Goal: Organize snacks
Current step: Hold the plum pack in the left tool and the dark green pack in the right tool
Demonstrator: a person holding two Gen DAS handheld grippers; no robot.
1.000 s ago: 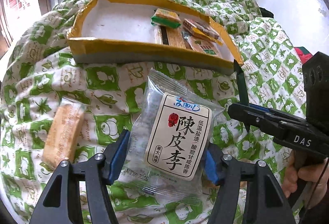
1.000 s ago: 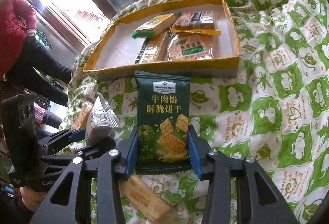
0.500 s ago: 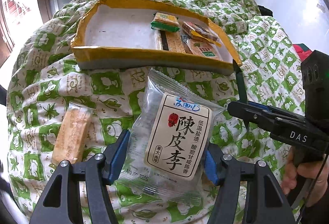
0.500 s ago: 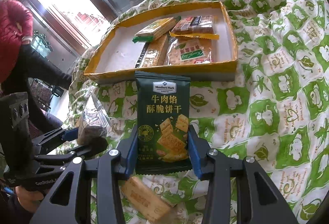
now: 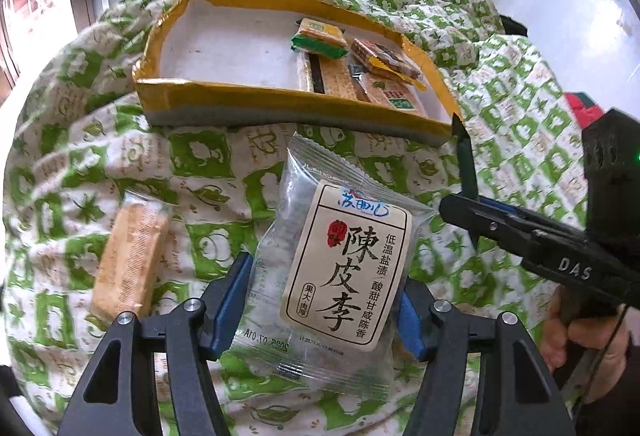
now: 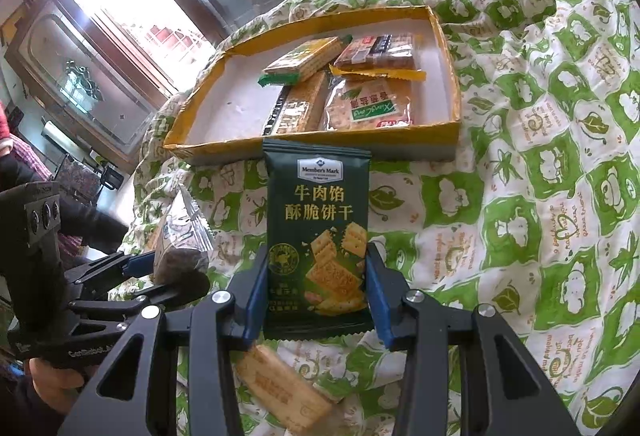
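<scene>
You hold a glossy, crinkled clear-plastic plum packet (image 5: 332,268) with a matt paper-like label, and a smooth dark green foil-like cracker packet (image 6: 318,244). Your gripper fingers (image 5: 224,300) look like matt black plastic with blue pads and shiny metal screws. The printed cloth (image 6: 540,196) is soft and creased; the tray (image 6: 320,146) is rough cardboard.

clear plum packet (image 5: 340,260): upright, off the bed; dark green cracker packet (image 6: 318,236): upright | yellow tray (image 6: 450,68): four packets, right half | loose cracker pack (image 5: 128,260): flat on bed

Background person (image 6: 94,226) moved off left, red jacket nearly out of view.
</scene>
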